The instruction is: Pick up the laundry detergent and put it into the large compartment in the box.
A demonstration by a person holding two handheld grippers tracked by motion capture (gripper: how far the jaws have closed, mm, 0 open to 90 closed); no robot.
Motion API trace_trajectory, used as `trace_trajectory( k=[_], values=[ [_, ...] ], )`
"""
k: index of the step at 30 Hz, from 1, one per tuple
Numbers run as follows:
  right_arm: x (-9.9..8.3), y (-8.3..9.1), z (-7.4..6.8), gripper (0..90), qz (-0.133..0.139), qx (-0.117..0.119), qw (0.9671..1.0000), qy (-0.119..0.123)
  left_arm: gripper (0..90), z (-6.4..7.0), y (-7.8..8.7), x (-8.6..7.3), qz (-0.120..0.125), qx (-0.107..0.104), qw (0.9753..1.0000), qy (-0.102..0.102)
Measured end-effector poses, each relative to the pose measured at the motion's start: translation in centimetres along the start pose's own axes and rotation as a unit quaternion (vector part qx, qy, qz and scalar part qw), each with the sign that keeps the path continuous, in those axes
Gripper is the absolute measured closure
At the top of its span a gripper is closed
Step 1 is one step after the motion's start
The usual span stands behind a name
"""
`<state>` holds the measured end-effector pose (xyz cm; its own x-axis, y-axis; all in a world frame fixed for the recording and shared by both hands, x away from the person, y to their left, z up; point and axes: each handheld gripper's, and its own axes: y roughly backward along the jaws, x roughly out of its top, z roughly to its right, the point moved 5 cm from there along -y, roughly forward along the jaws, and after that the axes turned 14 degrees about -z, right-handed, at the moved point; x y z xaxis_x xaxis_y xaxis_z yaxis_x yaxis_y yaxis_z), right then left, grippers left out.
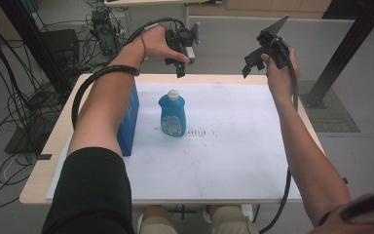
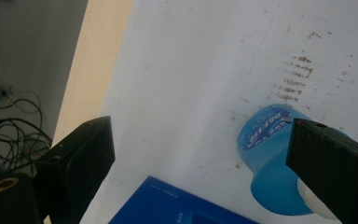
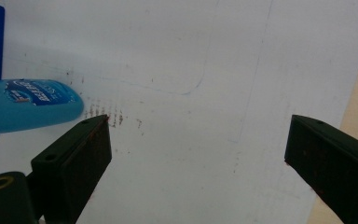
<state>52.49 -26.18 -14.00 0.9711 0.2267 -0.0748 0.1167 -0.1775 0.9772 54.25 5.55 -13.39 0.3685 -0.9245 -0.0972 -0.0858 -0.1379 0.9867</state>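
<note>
While raised, left hand-held gripper [image 1: 179,58] gapes | blue bottle [image 1: 172,115] upright below

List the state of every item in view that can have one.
Blue bottle: upright on the sheet, white cap on, not held.
Blue box: standing on edge, untouched.
Left hand-held gripper: open, raised above the table.
Right hand-held gripper: open, raised, holding nothing.

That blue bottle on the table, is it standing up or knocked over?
Standing upright. The blue bottle rests on its base on the white sheet, with its white cap at the top.
</note>
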Motion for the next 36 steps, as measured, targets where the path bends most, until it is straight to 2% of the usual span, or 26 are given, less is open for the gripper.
trace_trajectory(
  k=[8, 14, 36],
  values=[
    [0.01, -0.01, 0.06, 6.7, 0.001, 0.000, 1.0000, -0.001, 8.2, -0.19, 0.25, 0.05, 0.004, -0.002, 1.0000, -0.001],
    [0.20, -0.21, -0.01, 6.6, -0.001, -0.002, 1.0000, -0.001, 8.2, -0.51, 0.47, -0.13, -0.002, -0.004, 1.0000, 0.001],
    [0.34, -0.27, -0.06, 6.6, -0.005, 0.000, 1.0000, 0.002, 8.2, -0.57, 0.61, -0.36, 0.000, -0.007, 1.0000, 0.003]
  ],
)
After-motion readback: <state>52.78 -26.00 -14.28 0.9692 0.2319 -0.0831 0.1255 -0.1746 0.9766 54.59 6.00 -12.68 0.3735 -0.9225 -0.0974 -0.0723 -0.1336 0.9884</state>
